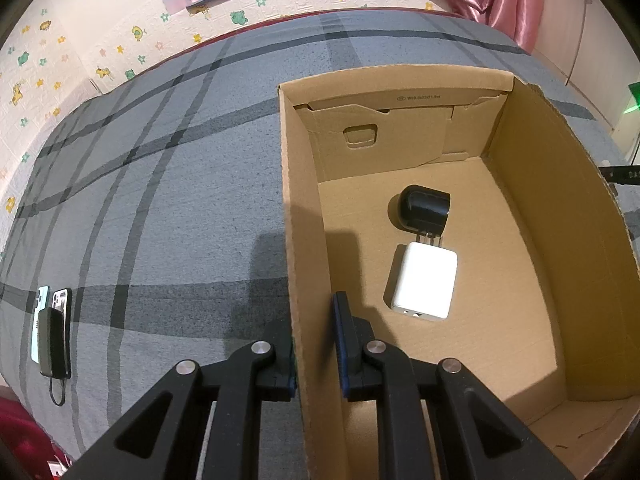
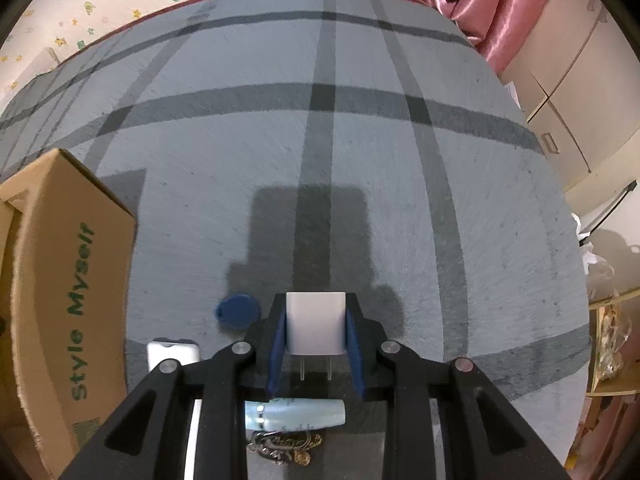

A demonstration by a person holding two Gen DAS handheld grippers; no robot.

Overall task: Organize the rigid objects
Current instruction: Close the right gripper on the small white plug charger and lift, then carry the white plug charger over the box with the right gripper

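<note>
Right gripper (image 2: pixel 316 354) clamped on white plug adapter (image 2: pixel 315 327) above grey plaid bedspread (image 2: pixel 400 160), beside cardboard box (image 1: pixel 520 208); left gripper (image 1: pixel 316 348) pinches the box's left wall.

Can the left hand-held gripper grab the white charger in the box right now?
Probably not yet. The left hand-held gripper is clamped shut on the cardboard box wall. The white charger lies uncovered beside the black plug, so letting go would free the way.

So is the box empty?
No. The cardboard box holds a black plug and a white charger.
</note>
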